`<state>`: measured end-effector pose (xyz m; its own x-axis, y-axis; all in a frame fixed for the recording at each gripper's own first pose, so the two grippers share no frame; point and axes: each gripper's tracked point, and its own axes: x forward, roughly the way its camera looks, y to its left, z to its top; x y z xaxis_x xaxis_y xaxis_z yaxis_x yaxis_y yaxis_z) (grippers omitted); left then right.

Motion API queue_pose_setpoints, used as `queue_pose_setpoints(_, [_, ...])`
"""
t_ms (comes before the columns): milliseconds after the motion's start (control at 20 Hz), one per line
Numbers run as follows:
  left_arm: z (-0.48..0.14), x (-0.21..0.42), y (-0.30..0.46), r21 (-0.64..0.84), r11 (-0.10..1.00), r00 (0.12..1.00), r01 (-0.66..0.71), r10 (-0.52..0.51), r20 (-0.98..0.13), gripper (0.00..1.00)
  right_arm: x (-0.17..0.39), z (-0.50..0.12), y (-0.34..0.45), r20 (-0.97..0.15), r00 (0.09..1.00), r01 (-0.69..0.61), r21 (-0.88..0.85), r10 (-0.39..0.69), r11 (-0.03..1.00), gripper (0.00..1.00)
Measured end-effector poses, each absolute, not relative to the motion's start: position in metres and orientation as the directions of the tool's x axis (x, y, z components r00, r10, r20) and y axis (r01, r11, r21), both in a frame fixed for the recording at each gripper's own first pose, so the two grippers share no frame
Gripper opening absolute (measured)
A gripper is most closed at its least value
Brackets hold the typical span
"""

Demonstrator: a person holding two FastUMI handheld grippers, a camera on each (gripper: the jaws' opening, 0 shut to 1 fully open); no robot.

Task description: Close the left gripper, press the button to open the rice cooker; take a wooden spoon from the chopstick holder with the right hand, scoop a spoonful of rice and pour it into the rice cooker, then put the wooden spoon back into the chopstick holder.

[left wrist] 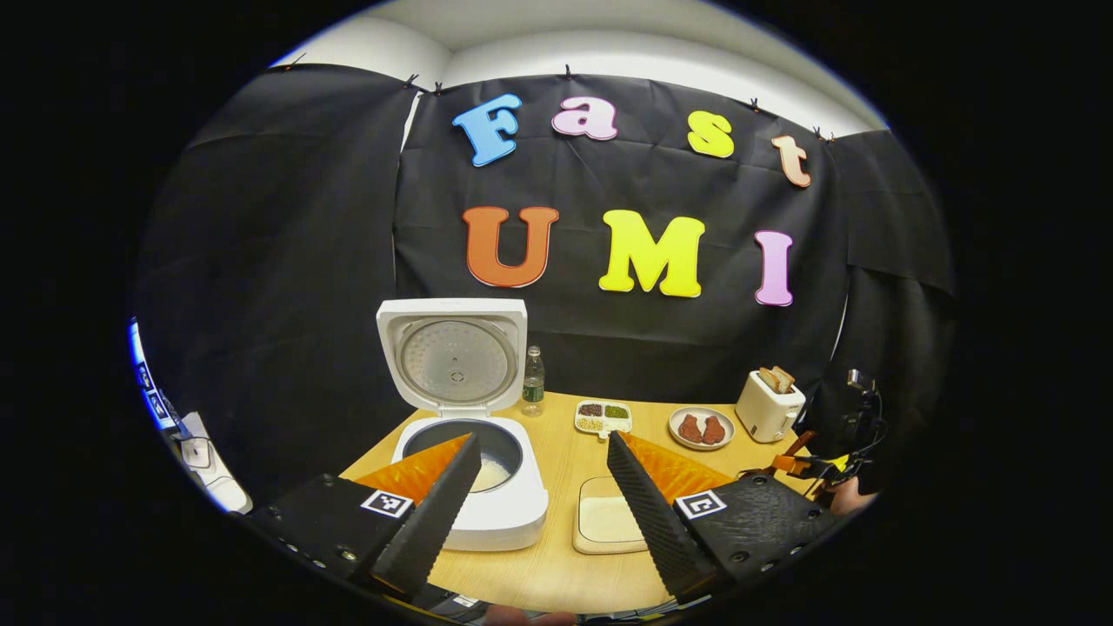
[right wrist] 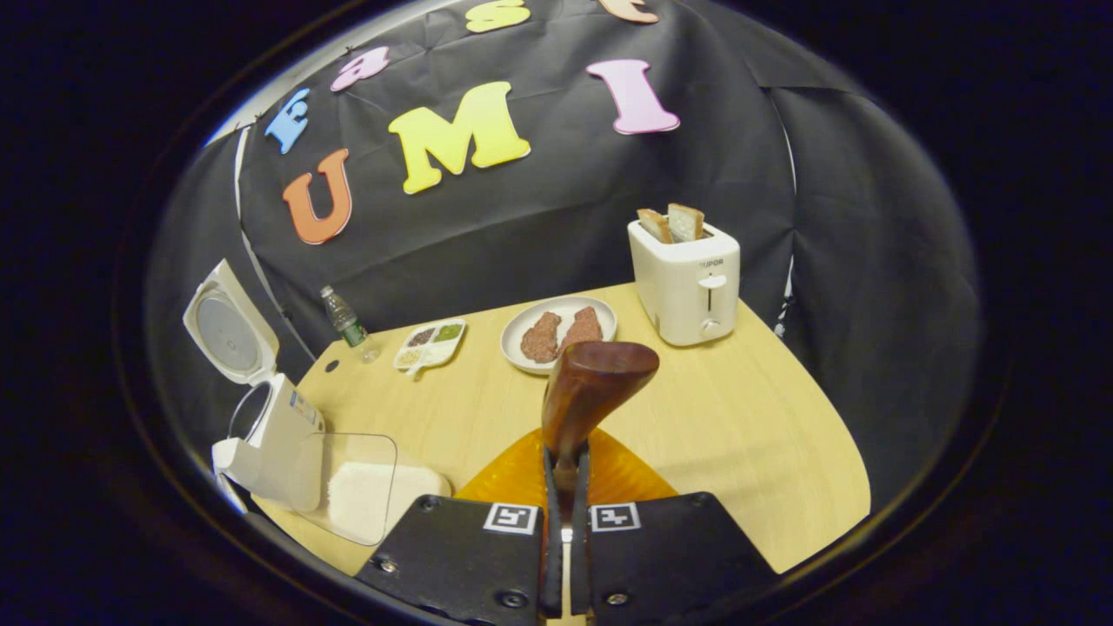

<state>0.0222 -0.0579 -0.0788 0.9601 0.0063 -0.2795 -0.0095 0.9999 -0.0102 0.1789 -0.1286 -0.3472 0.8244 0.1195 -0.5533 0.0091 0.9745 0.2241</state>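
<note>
- In the left gripper view the left gripper [left wrist: 541, 487] sits at the bottom of the frame, its jaws wide apart and holding nothing.
- Between and behind its fingers, lower centre-left, stands the white square rice cooker [left wrist: 474, 487], lid raised upright, some white rice visible in the dark inner pot.
- Just right of it lies a clear shallow container of white rice [left wrist: 604, 524] on the pale wooden table [left wrist: 556, 565].
- In the right gripper view the right gripper [right wrist: 565, 474], bottom centre, has its jaws pressed together on the handle of the brown wooden spoon [right wrist: 591, 382], bowl pointing up at mid-frame.
- The rice cooker [right wrist: 269, 435] appears lower left there, beside the rice container [right wrist: 365, 491].
</note>
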Motion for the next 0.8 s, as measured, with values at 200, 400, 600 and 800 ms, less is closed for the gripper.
queue_pose_setpoints(200, [-0.077, 0.024, -0.056, -0.010, 1.000, 0.958, -0.021, 0.017, -0.286, 0.95, 0.180, -0.356, -0.127, -0.547, 0.827, 0.013, 0.247, 0.128, 0.969, 0.09])
queue_pose_setpoints(400, [-0.076, 0.027, -0.054, -0.009, 1.000, 0.960, -0.022, 0.019, -0.280, 0.95, 0.181, -0.363, -0.126, -0.549, 0.825, 0.015, 0.265, 0.138, 0.964, 0.15])
queue_pose_setpoints(600, [-0.068, 0.035, -0.051, -0.002, 1.000, 0.964, -0.012, 0.012, -0.264, 0.95, 0.176, -0.352, -0.121, -0.527, 0.833, -0.017, 0.276, 0.166, 0.961, 0.34])
queue_pose_setpoints(800, [-0.040, 0.045, -0.035, 0.024, 1.000, 0.979, -0.011, 0.015, -0.201, 0.94, 0.172, -0.327, -0.139, -0.497, 0.863, 0.010, 0.203, 0.094, 0.979, 0.67])
